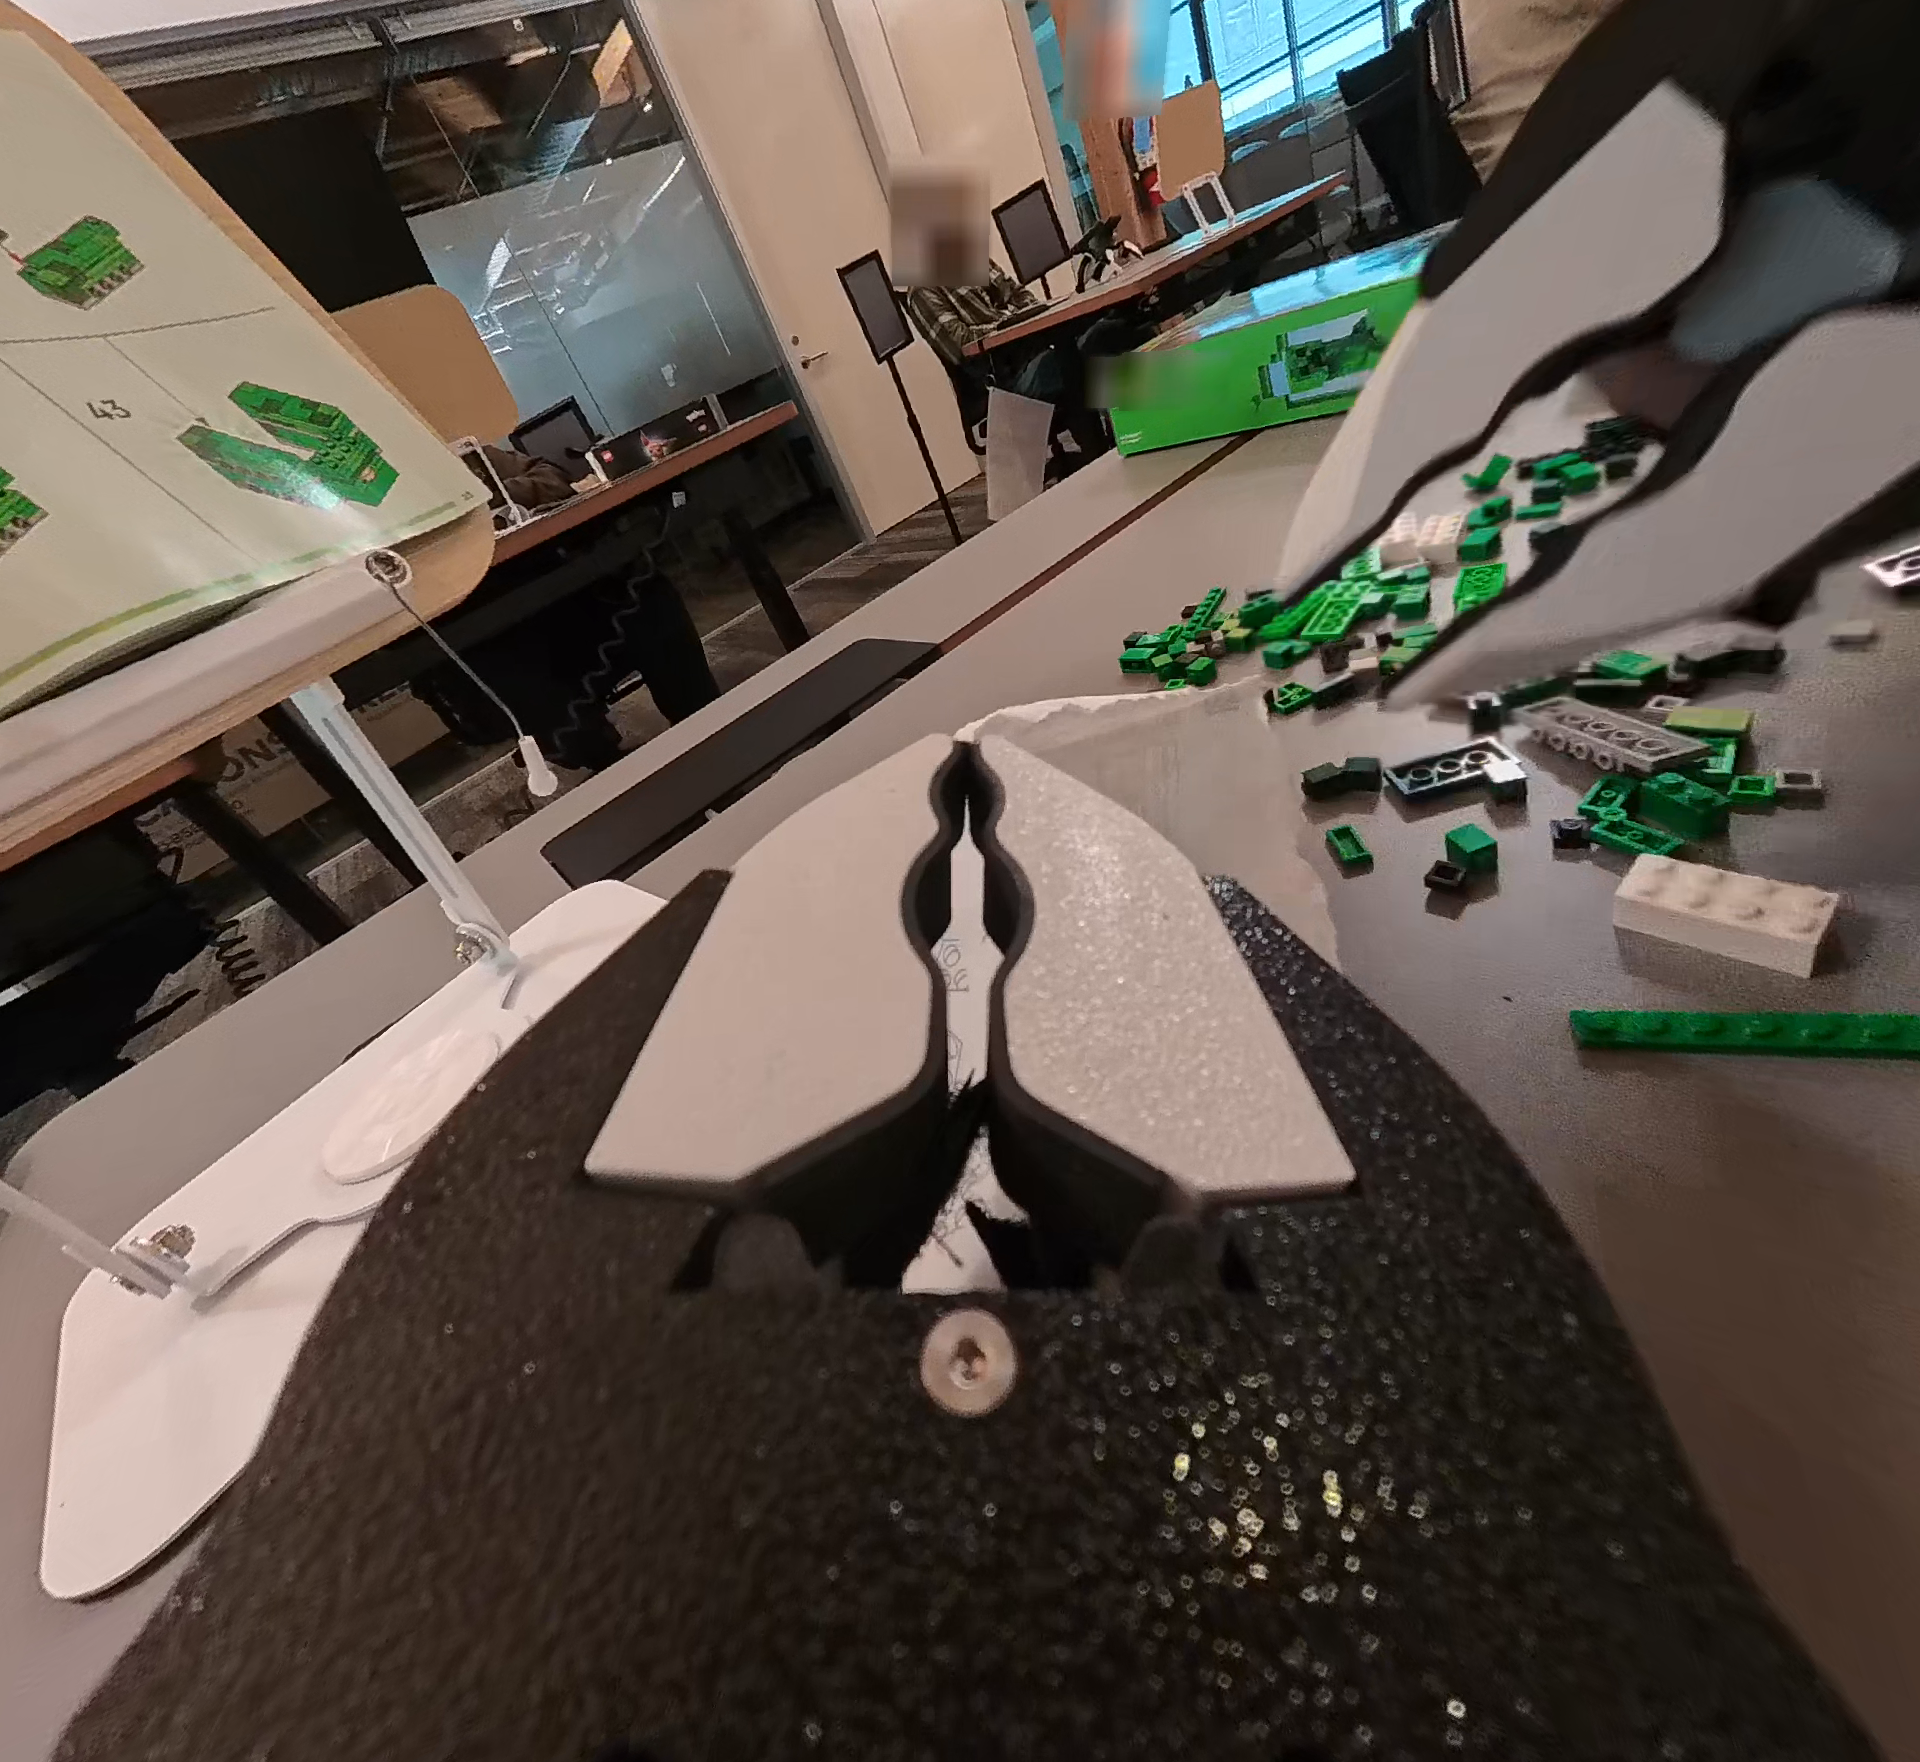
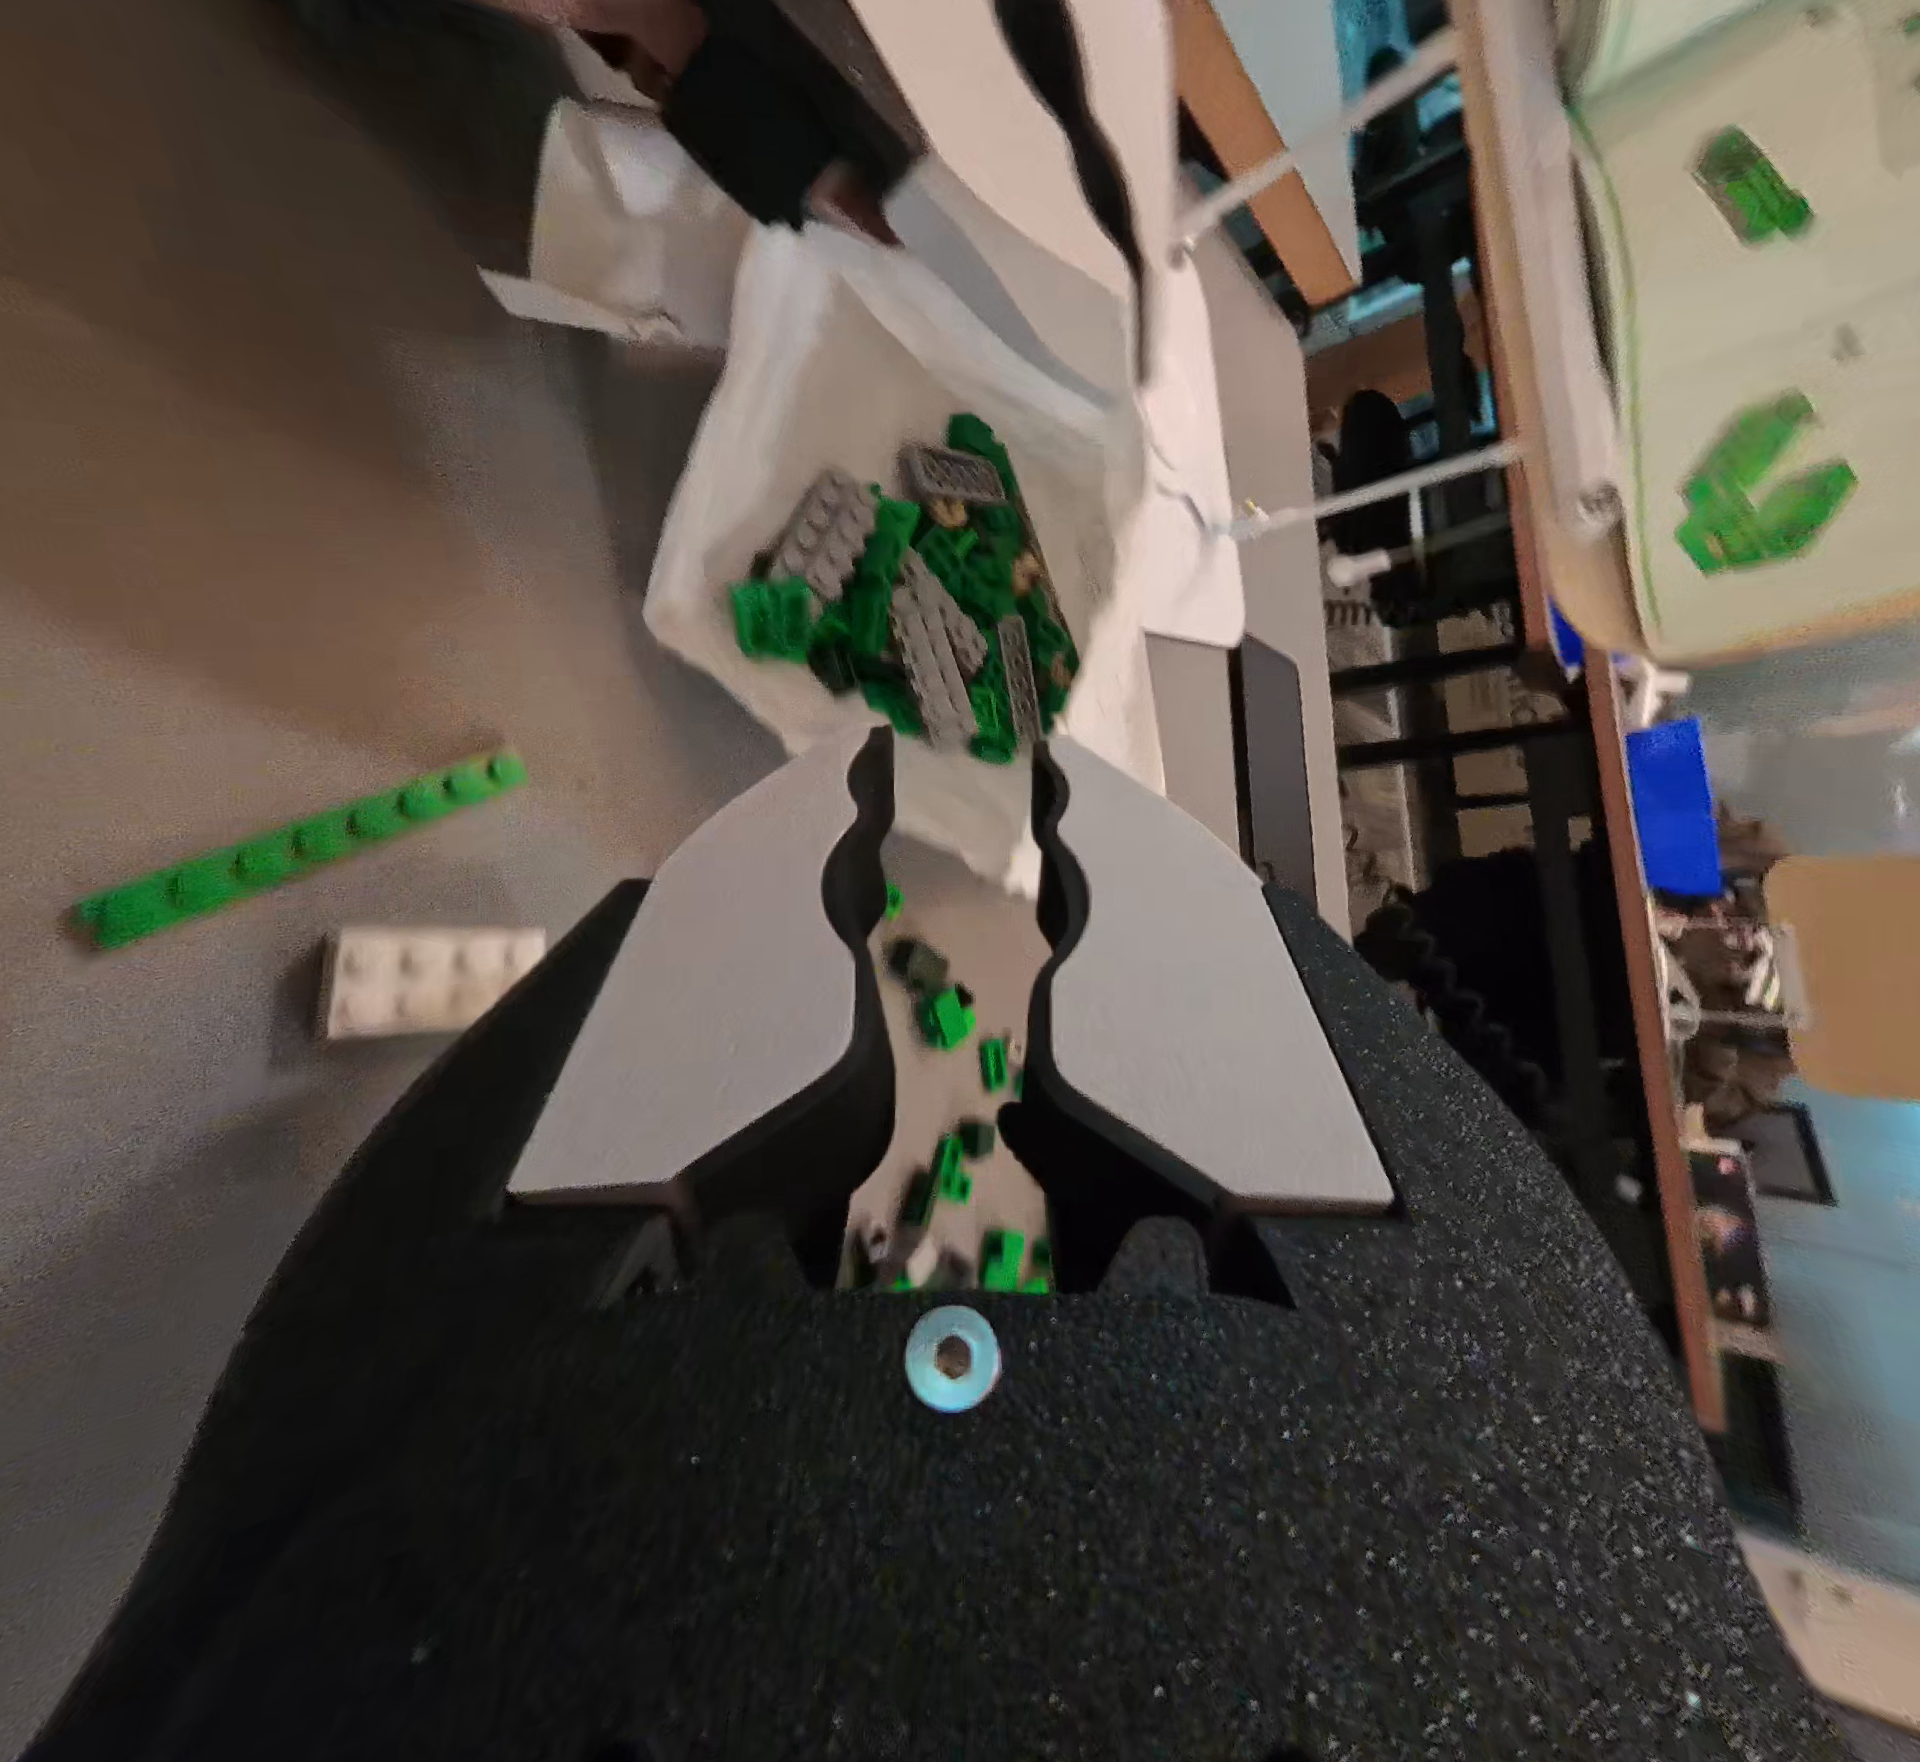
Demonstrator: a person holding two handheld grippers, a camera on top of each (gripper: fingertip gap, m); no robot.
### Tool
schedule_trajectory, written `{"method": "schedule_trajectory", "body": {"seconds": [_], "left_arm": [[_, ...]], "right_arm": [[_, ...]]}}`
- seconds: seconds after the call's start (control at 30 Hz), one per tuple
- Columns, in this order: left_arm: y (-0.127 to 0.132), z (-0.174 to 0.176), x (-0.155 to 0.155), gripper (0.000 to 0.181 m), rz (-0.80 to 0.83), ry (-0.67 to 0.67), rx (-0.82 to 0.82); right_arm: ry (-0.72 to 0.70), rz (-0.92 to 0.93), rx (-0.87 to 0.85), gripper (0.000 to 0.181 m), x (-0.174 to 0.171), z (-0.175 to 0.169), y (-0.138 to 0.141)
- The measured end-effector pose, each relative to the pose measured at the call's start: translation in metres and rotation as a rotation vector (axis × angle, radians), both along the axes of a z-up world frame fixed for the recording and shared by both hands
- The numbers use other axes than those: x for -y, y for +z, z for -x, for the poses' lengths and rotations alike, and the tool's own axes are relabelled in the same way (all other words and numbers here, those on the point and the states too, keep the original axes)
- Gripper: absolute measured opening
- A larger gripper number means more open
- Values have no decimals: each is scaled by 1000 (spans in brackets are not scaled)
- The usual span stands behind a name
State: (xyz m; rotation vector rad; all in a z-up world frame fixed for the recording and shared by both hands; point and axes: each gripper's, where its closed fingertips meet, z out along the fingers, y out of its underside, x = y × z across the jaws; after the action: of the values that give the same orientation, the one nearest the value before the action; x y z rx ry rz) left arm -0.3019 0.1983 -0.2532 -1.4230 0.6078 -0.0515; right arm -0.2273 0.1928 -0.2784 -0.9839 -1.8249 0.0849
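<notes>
My left gripper (image 1: pixel 966 756) is shut on the rim of a white paper bag (image 1: pixel 1164 777). In the right wrist view the bag (image 2: pixel 831 382) hangs open, holding several green and grey toy bricks (image 2: pixel 914 590), and the left gripper (image 2: pixel 1141 341) pinches its far rim. My right gripper (image 2: pixel 964 762) is open, its fingertips at the bag's near edge, with nothing between them. In the left wrist view the right gripper (image 1: pixel 1340 637) hovers over a loose pile of green bricks (image 1: pixel 1455 590) on the table.
A white brick (image 1: pixel 1725 923) and a long green plate (image 1: pixel 1745 1032) lie near the pile on the grey table (image 1: pixel 1558 1349). An open instruction booklet (image 1: pixel 156 382) sits on a white stand (image 1: pixel 208 1297) at left. A green box (image 1: pixel 1268 372) stands farther back. People sit at desks behind. One gripper's finger ends stand about 8 cm off the other's. The long green plate (image 1: pixel 1745 1032) is about 9 cm from my right fingertips and 15 cm from my left. The right camera catches it too, in the right wrist view (image 2: pixel 374 816).
</notes>
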Motion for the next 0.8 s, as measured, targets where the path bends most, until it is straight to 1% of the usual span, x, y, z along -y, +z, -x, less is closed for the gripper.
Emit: {"method": "schedule_trajectory", "body": {"seconds": [0.03,0.13,0.23,0.3,0.4,0.5,0.6,0.7,0.8], "left_arm": [[0,0,0,0,0,0,-1],[-1,-2,0,0,-1,-5,-6],[-1,-3,0,0,-1,-10,-10],[-2,-3,0,0,-1,-11,-12],[-2,-3,0,0,1,-15,-7],[-3,-4,0,0,4,-19,-5],[-3,-4,0,0,5,-24,-5],[-3,-5,0,0,7,-28,-2],[-4,-6,0,0,9,-33,-5]], "right_arm": [[-31,28,-22,23,-6,-15,4],[-155,170,-74,22,-29,-67,7],[-240,369,-130,21,-43,-113,-3],[-281,472,-146,22,-48,-136,-13],[-281,603,-112,21,-45,-155,-32],[-305,644,-35,22,-47,-171,-49],[-319,706,-4,23,-47,-183,-58],[-345,725,34,30,-49,-196,-65],[-340,743,35,32,-50,-199,-68]]}}
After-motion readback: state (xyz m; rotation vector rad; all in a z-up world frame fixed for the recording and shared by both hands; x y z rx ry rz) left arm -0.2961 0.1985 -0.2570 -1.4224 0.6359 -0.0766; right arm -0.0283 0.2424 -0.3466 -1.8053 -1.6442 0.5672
